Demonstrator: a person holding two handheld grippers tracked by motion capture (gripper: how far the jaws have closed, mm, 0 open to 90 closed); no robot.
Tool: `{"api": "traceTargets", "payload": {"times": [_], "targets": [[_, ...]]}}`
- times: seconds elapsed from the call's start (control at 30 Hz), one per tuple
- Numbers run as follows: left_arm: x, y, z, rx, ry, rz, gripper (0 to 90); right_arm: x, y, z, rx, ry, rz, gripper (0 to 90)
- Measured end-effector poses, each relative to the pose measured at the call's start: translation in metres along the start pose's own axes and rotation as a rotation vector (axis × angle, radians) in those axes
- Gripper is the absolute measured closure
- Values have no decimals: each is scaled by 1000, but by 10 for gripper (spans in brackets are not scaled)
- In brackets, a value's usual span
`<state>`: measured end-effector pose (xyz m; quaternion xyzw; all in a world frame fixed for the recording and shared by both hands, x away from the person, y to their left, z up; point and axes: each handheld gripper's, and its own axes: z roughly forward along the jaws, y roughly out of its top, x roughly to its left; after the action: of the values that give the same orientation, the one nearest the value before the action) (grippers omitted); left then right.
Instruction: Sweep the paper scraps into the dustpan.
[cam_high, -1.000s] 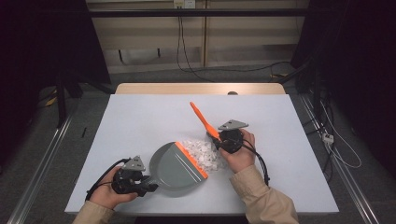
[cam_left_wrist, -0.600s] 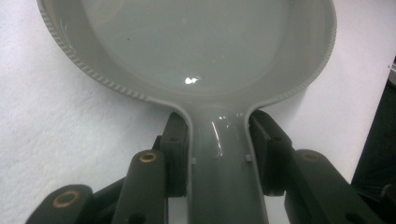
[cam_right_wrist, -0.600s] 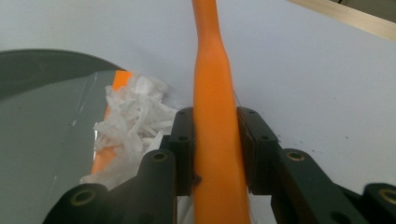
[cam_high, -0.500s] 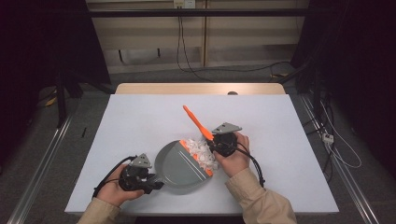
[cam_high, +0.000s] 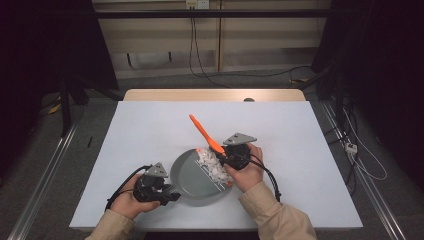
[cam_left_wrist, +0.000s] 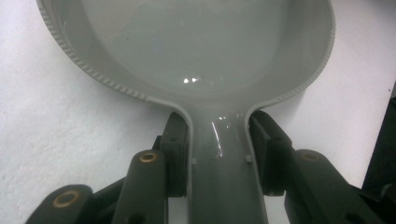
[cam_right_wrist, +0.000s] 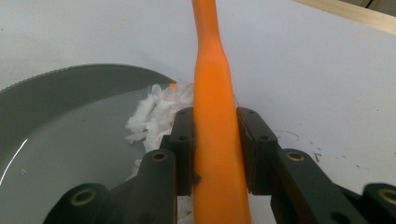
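Since a second ago the brush (cam_high: 205, 134), clamped in the right gripper (cam_high: 229, 161), has swept the white scraps (cam_high: 212, 166) from lower centre onto the dustpan (cam_high: 192, 176), whose handle the left gripper (cam_high: 167, 196) pinches, so sweeping looks nearly finished.

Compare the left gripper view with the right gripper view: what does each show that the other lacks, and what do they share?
Left gripper view alone: the left gripper shut on the grey dustpan's handle, with the pan's bare glossy inside ahead.

Right gripper view alone: the right gripper shut on the orange brush handle, white paper scraps lying at the pan's edge, and a wooden table edge at top right.

Both: the dustpan and the white tabletop.
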<state>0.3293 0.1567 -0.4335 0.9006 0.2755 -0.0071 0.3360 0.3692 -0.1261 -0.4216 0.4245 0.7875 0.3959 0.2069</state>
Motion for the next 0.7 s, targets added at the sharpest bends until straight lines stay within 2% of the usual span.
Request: {"api": "traceTargets", "payload": {"times": [0.1, 0.13, 0.17, 0.37, 0.53, 0.6, 0.7], "targets": [[0, 2, 2, -2, 2, 0, 623, 3, 0, 1, -9, 24, 1, 705], [-1, 2, 3, -10, 0, -12, 623, 6, 0, 1, -8, 14, -8, 706], [-1, 2, 3, -4, 2, -5, 623, 7, 1, 1, -6, 14, -19, 705], [-1, 4, 5, -9, 3, -19, 624, 14, 2, 2, -11, 42, -22, 706], [-1, 5, 5, -9, 6, -25, 625, 19, 3, 2, -18, 41, -46, 706], [-1, 5, 5, -11, 4, -26, 625, 21, 4, 0, -42, 59, -38, 707], [-1, 4, 5, -15, 5, -29, 625, 28, 7, -1, -50, 115, -40, 712]]}}
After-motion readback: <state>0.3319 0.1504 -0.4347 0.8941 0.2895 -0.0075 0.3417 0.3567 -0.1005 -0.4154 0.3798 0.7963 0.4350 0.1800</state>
